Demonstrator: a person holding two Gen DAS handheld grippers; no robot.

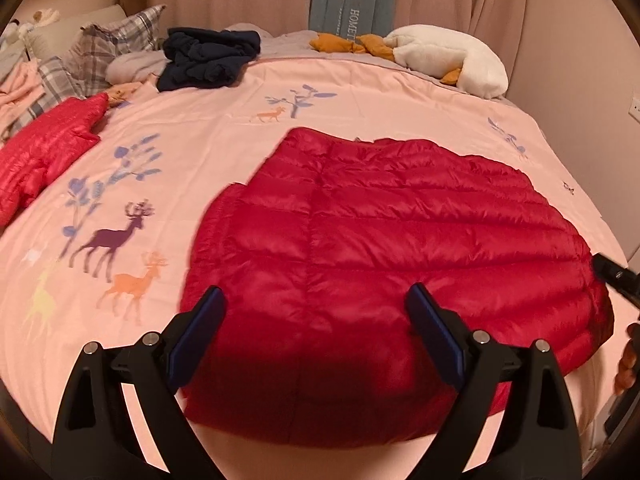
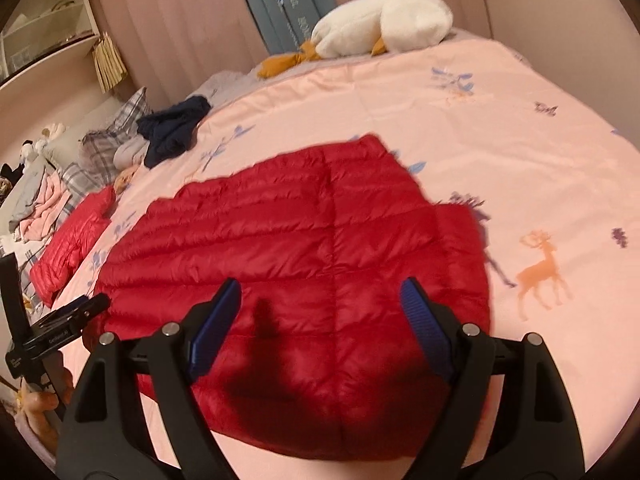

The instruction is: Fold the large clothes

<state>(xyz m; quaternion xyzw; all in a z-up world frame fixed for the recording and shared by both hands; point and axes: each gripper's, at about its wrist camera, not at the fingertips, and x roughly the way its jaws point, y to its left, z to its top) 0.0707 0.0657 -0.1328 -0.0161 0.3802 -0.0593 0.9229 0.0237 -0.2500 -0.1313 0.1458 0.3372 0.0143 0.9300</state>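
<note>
Left claw (image 1: 316, 332), own wrist view: jaws spread wide, nothing between the pads, hovering over the near hem of the red down jacket (image 1: 380, 248). That jacket lies flat on the pink deer-print bedspread (image 1: 200, 120), already narrowed to a rough rectangle, quilted face up, no sleeve showing. A second, lighter red puffer (image 1: 44, 152) waits at the far left, well apart. A dark navy garment (image 1: 208, 56) sits bunched near the plaid pillows, and a white plush goose (image 1: 452, 56) lies at the far edge.

Right claw (image 2: 320, 328), own wrist view: also wide, empty, poised above the jacket's (image 2: 300, 240) near edge; its shadow falls on the quilting. My other claw's tip pokes in at the left margin, beside the jacket's left side.

Judgement: I am between folds, regrasp stage. Next move calls for both claws to drop onto the near hem corners, pinch through the slippery shell, then carry the hem toward the far edge evenly, so trapped air does not spring it back.
</note>
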